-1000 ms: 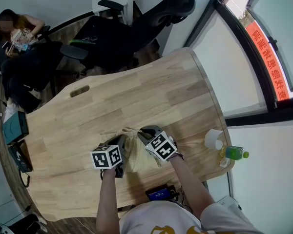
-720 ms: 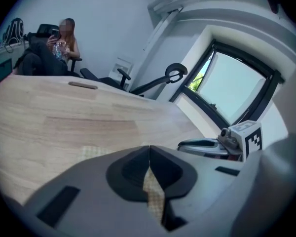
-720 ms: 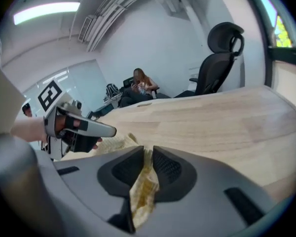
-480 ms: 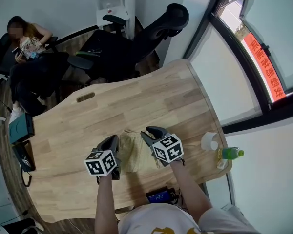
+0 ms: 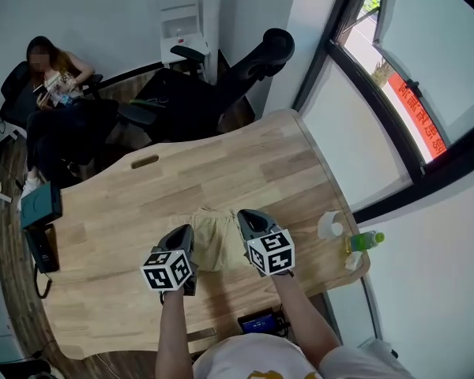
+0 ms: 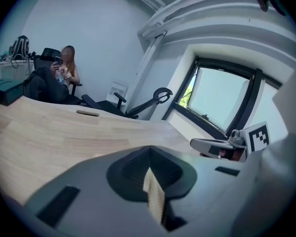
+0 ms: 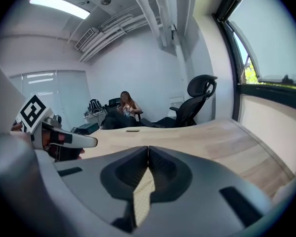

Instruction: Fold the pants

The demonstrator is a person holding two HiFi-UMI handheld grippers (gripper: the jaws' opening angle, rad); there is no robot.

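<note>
The fingers (image 6: 128, 174) of my left gripper (image 5: 182, 234) are squeezed shut on a bit of the tan pants (image 5: 211, 237). My right gripper (image 5: 246, 218) has just snapped shut on them too. The pants are bunched between both grippers, low in the middle of the head view, over the wooden table (image 5: 126, 212).

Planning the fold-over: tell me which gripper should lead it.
Neither alone; probably both together. The left gripper and the right gripper, whose jaws have just been closing, each pinch fabric of the pants, one on each side. The right sits slightly further forward.
</note>
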